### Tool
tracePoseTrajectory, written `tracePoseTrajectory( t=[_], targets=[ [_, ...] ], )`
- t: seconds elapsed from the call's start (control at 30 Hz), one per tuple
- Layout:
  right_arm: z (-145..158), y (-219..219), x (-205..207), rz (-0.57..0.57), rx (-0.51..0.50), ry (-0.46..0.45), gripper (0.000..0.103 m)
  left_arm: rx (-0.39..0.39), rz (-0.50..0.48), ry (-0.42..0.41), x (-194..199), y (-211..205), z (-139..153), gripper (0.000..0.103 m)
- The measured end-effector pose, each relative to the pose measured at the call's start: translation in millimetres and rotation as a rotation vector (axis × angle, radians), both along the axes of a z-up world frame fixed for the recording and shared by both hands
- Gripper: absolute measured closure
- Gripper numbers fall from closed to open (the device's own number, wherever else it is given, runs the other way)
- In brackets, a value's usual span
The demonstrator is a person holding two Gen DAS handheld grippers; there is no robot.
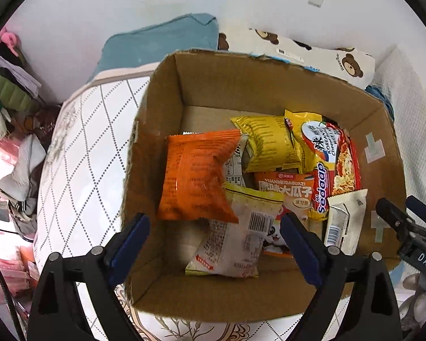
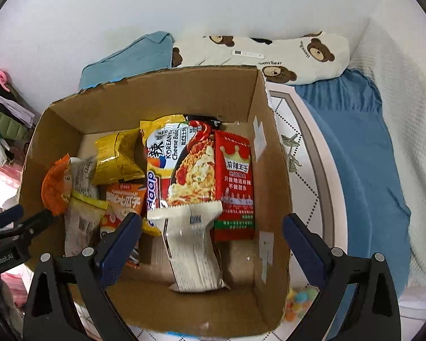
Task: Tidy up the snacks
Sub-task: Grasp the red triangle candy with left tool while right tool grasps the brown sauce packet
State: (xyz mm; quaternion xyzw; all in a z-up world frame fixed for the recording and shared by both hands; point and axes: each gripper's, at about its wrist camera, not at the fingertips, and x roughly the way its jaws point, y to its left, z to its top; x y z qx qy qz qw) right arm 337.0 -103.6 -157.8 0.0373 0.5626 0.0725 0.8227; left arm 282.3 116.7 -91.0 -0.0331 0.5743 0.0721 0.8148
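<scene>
Cardboard box (image 1: pixel 213 85) sits on the bed (image 1: pixel 79 153), holding all the snacks in view: an orange pack (image 1: pixel 193 176), yellow pack (image 1: pixel 267 142), noodles (image 2: pixel 181 164) and a red pack (image 2: pixel 235 182), loosely piled. Both tongs, left (image 1: pixel 214 237) and right (image 2: pixel 211 234), hover above it, spread wide and empty. The step looks like choosing a pack; next, 1 pair must drop and close on it.

The left gripper (image 1: pixel 214 244) hangs with its blue-padded fingers (image 1: pixel 130 244) spread wide, nothing between them. The right gripper (image 2: pixel 213 244) is likewise spread wide, its fingers (image 2: pixel 304 250) empty. Each gripper's tips show at the edge of the other's view.
</scene>
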Motion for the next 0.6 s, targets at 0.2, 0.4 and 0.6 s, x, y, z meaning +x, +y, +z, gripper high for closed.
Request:
tracePoseTrajectory(
  t=[0.2,0.4,0.6],
  targets=[
    [20,-4,-30,-0.014,-0.020,-0.078,0.002,0.015,-0.002,-0.072,-23,-9,20,0.009],
    [49,-6,-69,-0.014,-0.037,-0.173,0.002,0.008,-0.012,-0.147,-62,-20,42,0.009],
    [76,-10,-109,-0.010,-0.008,-0.235,0.002,0.025,-0.024,-0.209,-99,-29,61,0.009]
  ],
)
